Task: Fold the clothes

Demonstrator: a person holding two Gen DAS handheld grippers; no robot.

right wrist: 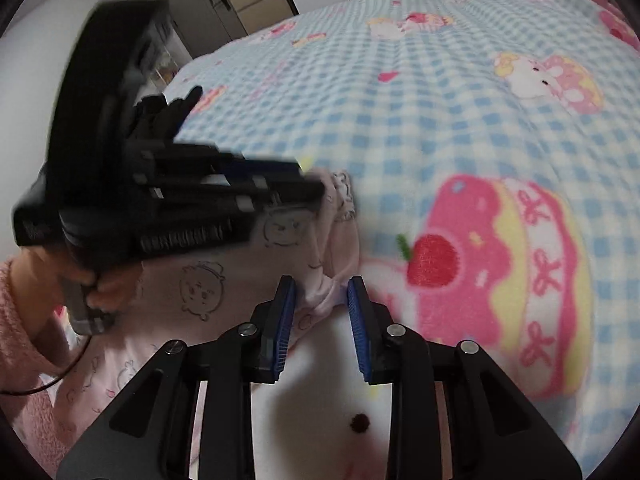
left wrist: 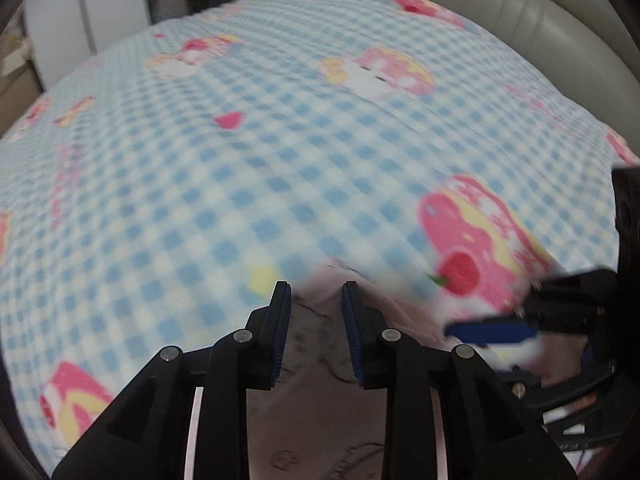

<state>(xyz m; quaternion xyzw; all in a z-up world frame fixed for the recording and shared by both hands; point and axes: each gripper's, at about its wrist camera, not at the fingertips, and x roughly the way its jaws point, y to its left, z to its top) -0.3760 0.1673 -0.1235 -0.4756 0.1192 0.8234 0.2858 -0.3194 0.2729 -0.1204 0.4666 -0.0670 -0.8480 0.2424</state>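
The checked blanket (left wrist: pixel 280 152) lies bare and wide ahead, free to cross. Nearer, the pink garment (right wrist: pixel 224 280) bunches up, and the left gripper (right wrist: pixel 280 184) crowds just beside the right gripper (right wrist: pixel 322 308).

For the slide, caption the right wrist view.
Open right hand-held gripper over a pale pink printed garment on a blue checked blanket, left hand-held gripper alongside.

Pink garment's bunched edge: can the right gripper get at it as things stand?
Probably yes. The right gripper stands open with the pink garment's bunched fold right between its fingertips; the left gripper works further up, not blocking.
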